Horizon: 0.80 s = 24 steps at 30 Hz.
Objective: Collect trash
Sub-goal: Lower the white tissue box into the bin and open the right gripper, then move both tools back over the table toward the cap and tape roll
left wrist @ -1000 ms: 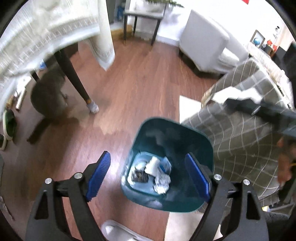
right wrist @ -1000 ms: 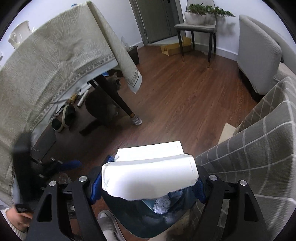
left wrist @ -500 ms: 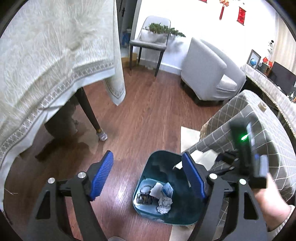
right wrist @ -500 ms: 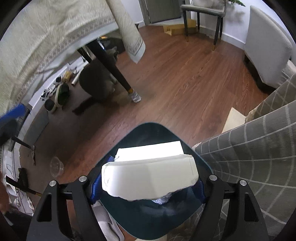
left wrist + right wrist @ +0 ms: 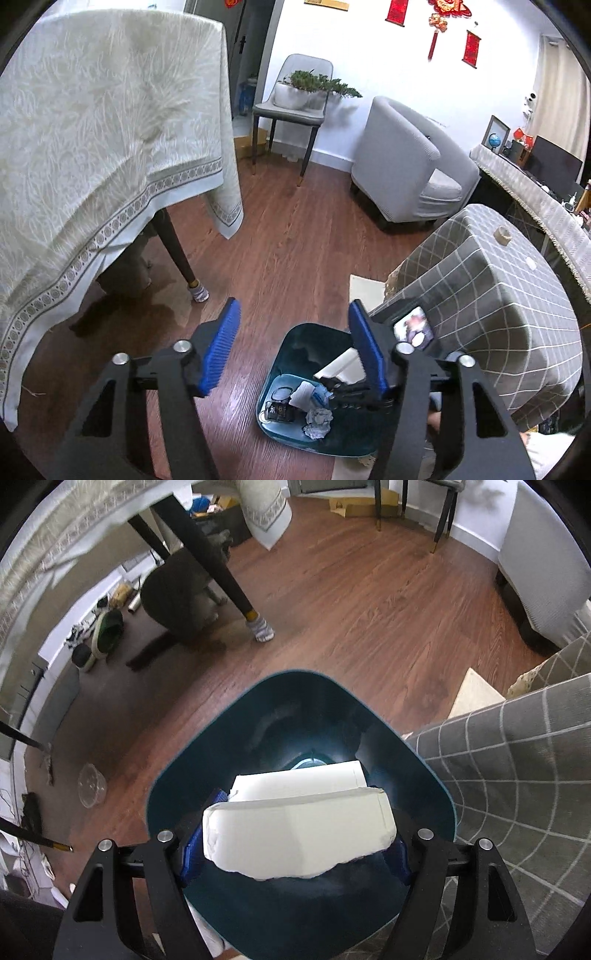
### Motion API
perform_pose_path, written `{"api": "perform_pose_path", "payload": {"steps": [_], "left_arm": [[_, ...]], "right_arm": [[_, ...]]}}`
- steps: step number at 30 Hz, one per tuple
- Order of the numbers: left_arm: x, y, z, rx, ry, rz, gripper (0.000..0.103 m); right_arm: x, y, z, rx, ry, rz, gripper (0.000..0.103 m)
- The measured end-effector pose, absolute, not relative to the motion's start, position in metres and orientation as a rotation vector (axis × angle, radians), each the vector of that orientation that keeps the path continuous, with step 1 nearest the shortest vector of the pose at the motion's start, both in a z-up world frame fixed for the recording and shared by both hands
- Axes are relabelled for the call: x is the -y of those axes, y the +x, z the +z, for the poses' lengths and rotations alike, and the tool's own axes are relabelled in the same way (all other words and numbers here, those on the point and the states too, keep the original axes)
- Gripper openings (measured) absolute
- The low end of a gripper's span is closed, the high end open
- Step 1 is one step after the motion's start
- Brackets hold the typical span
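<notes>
Wooden floor (image 5: 295,240): lying bare and open between the table leg (image 5: 177,254) on the left and the grey armchair (image 5: 410,173) at the back right; this is the widest free room.
Cream tablecloth (image 5: 103,129): hanging over the left table edge, its hem ending above the floor and hiding what is lying under the table.
Left gripper (image 5: 293,349): pointing down at a slant over the floor just left of the bin, its blue pads having just been closing, nothing sitting between them and a clear gap showing.
Teal bin (image 5: 229,746): standing on the floor against the checked grey cover (image 5: 517,775) at its right rim; floor running free around its left and far rims.
Trash in bin (image 5: 314,421): crumpled paper and small dark packets lying on the bin's bottom, seen from the left wrist; partly covered by the other tool.
Right gripper (image 5: 295,845): pointing steeply down inside the bin's rim, jaws standing wide and pressing on both ends of a white box.
White box (image 5: 299,834): being held across the pads, within the bin's mouth, above the bottom.
Hidden: the right pads are mostly covered by the box; the bin's near rim is cut off by the gripper frame.
</notes>
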<state>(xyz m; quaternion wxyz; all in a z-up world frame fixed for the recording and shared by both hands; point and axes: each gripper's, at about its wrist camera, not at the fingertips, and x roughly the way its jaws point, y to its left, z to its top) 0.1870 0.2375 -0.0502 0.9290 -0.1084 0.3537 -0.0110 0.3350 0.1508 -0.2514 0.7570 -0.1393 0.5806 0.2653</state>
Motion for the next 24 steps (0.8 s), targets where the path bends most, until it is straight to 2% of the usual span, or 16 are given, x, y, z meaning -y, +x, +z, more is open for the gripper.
{"api": "perform_pose_path", "payload": {"steps": [5,14,19,24], "left_arm": [[-0.232,0.18,-0.031,-0.685,-0.229,-0.053,0.049],[-0.23,0.175,-0.013,-0.638,-0.234,-0.061,0.049],[-0.234,0.174,-0.003,-0.611,-0.254,-0.058,0.049],[-0.226,0.174,0.007,-0.592,-0.231,-0.055,0.049]], "right_arm": [[-0.151,0.33,-0.272,-1.306,-0.348,0.576,0.077],[-0.151,0.322,-0.287,-1.327,-0.436,0.538,0.077],[-0.145,0.32,-0.29,-1.335,-0.462,0.512,0.09],[-0.143,0.316,-0.281,-1.321,-0.467,0.528,0.09]]}}
